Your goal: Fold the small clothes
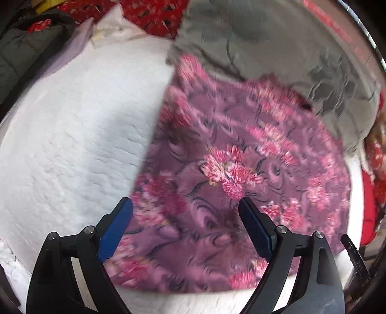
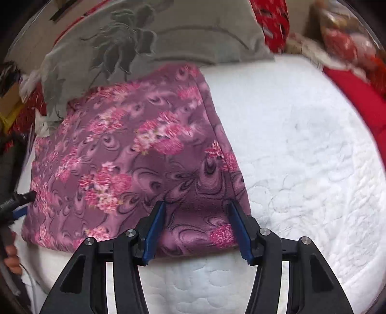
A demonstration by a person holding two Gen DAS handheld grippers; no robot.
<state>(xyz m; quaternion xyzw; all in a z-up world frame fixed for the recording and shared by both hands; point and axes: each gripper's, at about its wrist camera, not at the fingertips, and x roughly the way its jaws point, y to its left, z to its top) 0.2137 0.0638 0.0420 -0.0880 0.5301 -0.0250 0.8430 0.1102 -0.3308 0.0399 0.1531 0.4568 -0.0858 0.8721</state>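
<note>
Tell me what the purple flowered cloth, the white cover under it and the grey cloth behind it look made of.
Purple flowered cloth: probably fleece, matte, with a fuzzy nap.
White cover: quilted cotton-like fabric, matte, with stitched puffy swirls.
Grey cloth: smoother woven fabric with a darker flower pattern, possibly jacquard; the fibre is unclear.

A purple fleece garment with pink flower print (image 2: 115,154) lies flat on a white quilted bed cover (image 2: 301,157). Its far edge touches, and perhaps slips under, a grey cloth with a dark flower pattern (image 2: 135,41) that lies behind it. In the right wrist view the garment fills the left part of the cover, with bare quilt to its right and in front. A red patterned fabric (image 1: 154,17) lies beyond the cover, behind the grey cloth. A dark padded jacket (image 1: 21,48) lies at the cover's far left in the left wrist view.

The left gripper (image 1: 185,201) hangs over the garment's near left part; the right gripper (image 2: 196,205) over its near right corner.
</note>
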